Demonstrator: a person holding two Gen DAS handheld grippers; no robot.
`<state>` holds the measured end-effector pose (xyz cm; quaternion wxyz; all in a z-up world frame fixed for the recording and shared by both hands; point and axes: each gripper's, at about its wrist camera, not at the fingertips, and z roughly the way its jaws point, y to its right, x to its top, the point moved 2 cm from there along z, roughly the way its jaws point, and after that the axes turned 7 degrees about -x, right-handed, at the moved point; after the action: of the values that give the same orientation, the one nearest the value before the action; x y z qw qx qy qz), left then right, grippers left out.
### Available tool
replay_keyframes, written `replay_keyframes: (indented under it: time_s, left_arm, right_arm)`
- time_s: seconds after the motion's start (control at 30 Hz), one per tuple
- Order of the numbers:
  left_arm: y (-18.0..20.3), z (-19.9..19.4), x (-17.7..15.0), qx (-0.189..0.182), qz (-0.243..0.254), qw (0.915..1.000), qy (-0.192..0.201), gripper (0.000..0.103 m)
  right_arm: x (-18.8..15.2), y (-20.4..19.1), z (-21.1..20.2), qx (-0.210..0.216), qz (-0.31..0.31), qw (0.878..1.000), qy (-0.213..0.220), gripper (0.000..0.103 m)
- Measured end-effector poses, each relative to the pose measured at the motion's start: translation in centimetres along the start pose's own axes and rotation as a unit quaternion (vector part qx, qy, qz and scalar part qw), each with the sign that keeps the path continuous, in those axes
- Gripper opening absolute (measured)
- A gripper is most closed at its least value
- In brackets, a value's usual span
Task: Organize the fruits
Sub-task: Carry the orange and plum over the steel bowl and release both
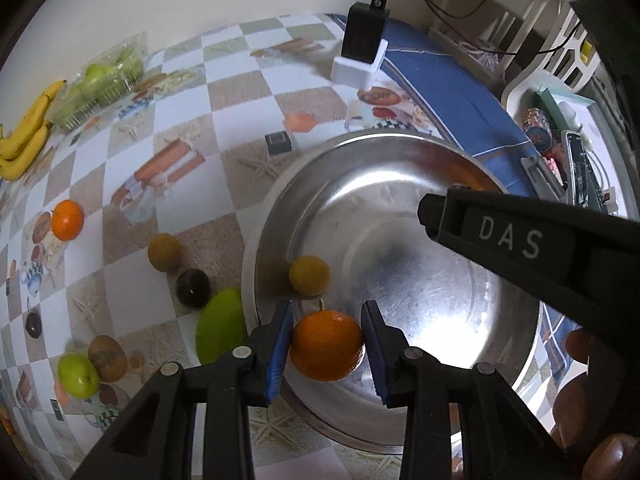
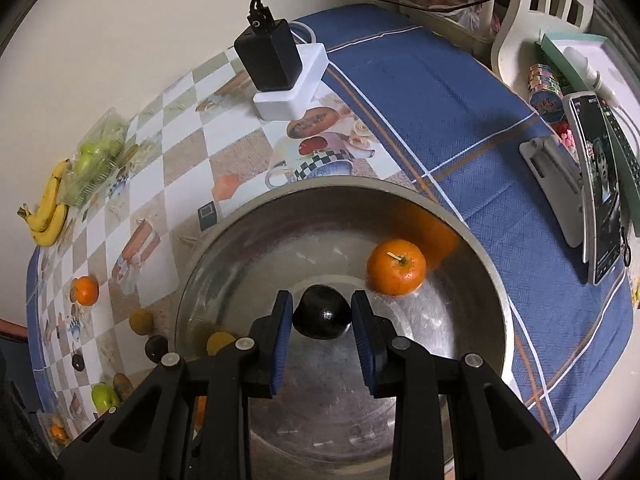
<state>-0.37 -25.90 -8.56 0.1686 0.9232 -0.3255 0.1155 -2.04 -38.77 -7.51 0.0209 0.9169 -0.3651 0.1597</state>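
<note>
The orange point(image 1: 326, 345) sits clamped between the narrow jaws of the left gripper point(image 1: 326, 346), held over the near side of the steel bowl point(image 1: 400, 168). The right gripper point(image 2: 322, 322) has its jaws pinched on a dark round fruit point(image 2: 322, 312), hanging above the bowl's middle. Both fruits look carried rather than resting, though how far either is off the metal cannot be judged.

The step in hand appears to be delivery: two fruits brought over the bowl, ready to be let go. Next, each gripper should lower close to the bottom and part its jaws gently, since round fruit will roll on the curved steel. A second orange point(image 2: 396, 267) already lies by the far wall of the bowl, and a yellowish fruit point(image 1: 309, 275) near the left rim.

More fruit waits on the table point(image 1: 224, 92): a small orange point(image 1: 67, 220), a green mango point(image 1: 222, 330), a green apple point(image 1: 78, 374), bananas point(image 1: 24, 144) and a bag of green fruit point(image 1: 102, 82).

The mango is partly hidden by the bowl's rim, and the left gripper's body covers the bowl's near edge. What kind the dark fruit is cannot be told.
</note>
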Motion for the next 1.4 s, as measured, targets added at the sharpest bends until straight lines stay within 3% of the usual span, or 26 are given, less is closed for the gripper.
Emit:
replay_keyframes:
  time_s: [0.47,0.6,0.7,0.83,0.93,1.17,1.4]
  left_arm:
    - [0.1,0.6,0.0,-0.011,-0.005,0.9999,-0.007,0.040]
    - [-0.1,0.5,0.0,-0.016,-0.010,0.9998,-0.008,0.040]
    - [-0.1,0.0,0.1,-0.022,-0.010,0.9997,-0.002,0.044]
    - [0.0,-0.8,0.3,-0.029,-0.010,0.9995,0.008,0.050]
    - [-0.3,-1.4,0.6,-0.032,-0.017,0.9992,0.016,0.050]
    - [-4.3,-3.2,1.0,-0.015,-0.090,0.9949,0.043,0.050]
    - [-9.9,-5.1,0.7,0.026,-0.184,0.9795,0.077,0.050]
  right_arm:
    - [-0.3,0.1,1.2,-0.007,0.004,1.000,-0.017,0.033]
    - [-0.3,0.0,1.1,-0.004,0.005,1.000,-0.017,0.049]
    - [-0.3,0.0,0.8,-0.003,0.006,1.000,-0.012,0.049]
    - [-0.1,-0.1,0.0,0.005,0.011,1.000,0.003,0.064]
    - [0.1,-0.2,-0.7,0.009,0.010,1.000,0.015,0.064]
    - [0.4,0.4,-1.4,0.007,0.027,0.999,0.026,0.064]
    - [0.3,-0.1,-1.2,0.009,0.016,1.000,0.023,0.064]
